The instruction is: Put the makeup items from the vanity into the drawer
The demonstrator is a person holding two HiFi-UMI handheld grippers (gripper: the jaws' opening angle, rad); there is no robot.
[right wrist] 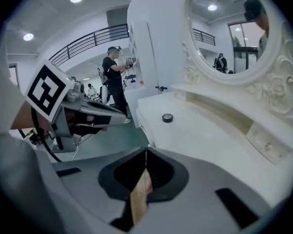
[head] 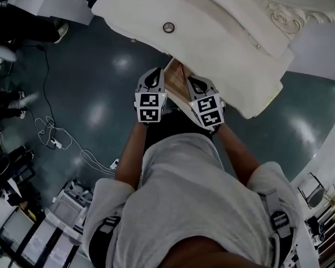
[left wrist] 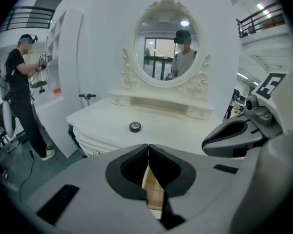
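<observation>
White, glossy vanity point(head: 212, 32) fills the upper right of the head view, its oval mirror point(left wrist: 167, 45) framed in carved scrollwork. A small black ring-shaped item point(head: 168, 27) lies on its smooth top, upper centre. Below it, the grey left gripper point(head: 154, 72) and right gripper point(head: 194, 82) hover over the pale wood drawer point(head: 177, 78), both with ribbed jaws pressed together, empty

Drawer point(head: 177, 75) mostly hidden; round item point(left wrist: 135, 126) too small to identify.
</observation>
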